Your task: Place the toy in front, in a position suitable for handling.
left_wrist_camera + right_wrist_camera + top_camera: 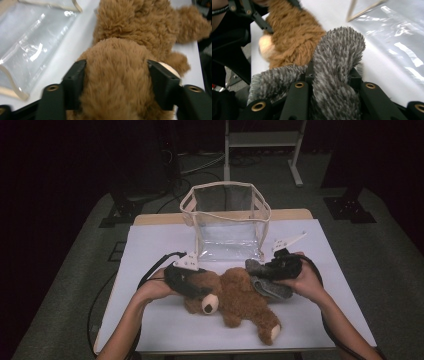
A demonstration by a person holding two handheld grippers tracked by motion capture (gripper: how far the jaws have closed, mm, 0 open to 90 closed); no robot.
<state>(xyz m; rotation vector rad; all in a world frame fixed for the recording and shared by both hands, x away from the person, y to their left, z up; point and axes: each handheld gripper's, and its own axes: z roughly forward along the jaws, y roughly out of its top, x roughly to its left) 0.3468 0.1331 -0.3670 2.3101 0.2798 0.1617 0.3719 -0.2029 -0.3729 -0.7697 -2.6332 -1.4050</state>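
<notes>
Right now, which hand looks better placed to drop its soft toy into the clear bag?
Probably the right. Its gripper already holds the grey plush toy beside the clear bag, near its front corner. The left gripper clamps the bulkier brown teddy bear, which lies sprawled on the table.

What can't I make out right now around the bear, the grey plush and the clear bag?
- Brown teddy bear: its face in the left gripper view, hidden by its own fur bulging between the jaws.
- Grey plush toy: its overall shape; in the high view the right gripper covers it.
- Clear bag: cut off by the frame edge in both gripper views.
- Left gripper: jaw tips buried in fur in the high view.
</notes>
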